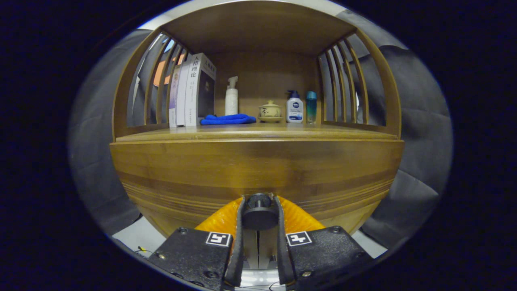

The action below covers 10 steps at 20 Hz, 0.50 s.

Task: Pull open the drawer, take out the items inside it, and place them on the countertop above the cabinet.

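Clamped between our claw's (259, 214) fingers sits the round dark drawer knob (259, 211), against the wooden drawer front (250, 169). We should pull straight back, level, without twisting. Beyond lies the wooden countertop (258, 130), awaiting items.

Dim, warm exposure overall; strong fisheye bowing, so the drawer front (258, 169) bulges like a barrel and the cabinet's slatted sides (343, 85) curve inward toward upper left and upper right of the frame. Brightest patches are a pale strip at top centre and light floor at lower left and lower right, while the shelf recess falls into soft shadow at its back, with bottles and books still reasonably sharp. The gripper (259, 202), fingers closed against the dark knob (259, 212), sits slightly soft at bottom centre, with faint sheen on the knob.
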### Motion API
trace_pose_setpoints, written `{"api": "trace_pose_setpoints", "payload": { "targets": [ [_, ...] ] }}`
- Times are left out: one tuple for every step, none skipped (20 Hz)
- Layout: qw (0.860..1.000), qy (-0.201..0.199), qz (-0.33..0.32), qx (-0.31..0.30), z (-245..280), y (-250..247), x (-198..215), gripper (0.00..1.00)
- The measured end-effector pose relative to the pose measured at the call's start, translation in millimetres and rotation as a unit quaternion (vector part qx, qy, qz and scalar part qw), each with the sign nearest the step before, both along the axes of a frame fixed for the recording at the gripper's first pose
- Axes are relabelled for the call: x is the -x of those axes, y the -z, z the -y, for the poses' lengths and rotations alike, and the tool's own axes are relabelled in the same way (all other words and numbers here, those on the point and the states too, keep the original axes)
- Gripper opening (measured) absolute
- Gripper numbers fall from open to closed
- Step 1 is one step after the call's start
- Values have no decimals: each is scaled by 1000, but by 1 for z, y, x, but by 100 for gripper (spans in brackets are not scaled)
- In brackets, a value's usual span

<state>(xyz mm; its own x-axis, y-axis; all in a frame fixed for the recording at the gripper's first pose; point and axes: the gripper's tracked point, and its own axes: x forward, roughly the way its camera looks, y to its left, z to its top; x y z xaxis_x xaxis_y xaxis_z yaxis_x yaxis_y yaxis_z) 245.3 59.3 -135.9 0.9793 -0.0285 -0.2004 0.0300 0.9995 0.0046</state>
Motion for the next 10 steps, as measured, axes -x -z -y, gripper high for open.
{"api": "trace_pose_setpoints", "payload": {
  "targets": [
    [1000,1,-1,4,0,0,4,37],
    [1000,1,-4,4,-1,1,9,36],
    [1000,1,-7,3,-1,1,14,37],
    [1000,-1,-8,1,-2,2,19,36],
    [1000,-3,-9,2,-2,3,25,36],
    [1000,-4,-9,5,0,3,33,36],
    [1000,-5,-8,7,0,3,40,36],
    [1000,-6,-8,8,0,4,47,36],
    [1000,-6,-7,7,0,4,54,36],
    [1000,-7,-7,8,0,5,61,36]
  ]
}}
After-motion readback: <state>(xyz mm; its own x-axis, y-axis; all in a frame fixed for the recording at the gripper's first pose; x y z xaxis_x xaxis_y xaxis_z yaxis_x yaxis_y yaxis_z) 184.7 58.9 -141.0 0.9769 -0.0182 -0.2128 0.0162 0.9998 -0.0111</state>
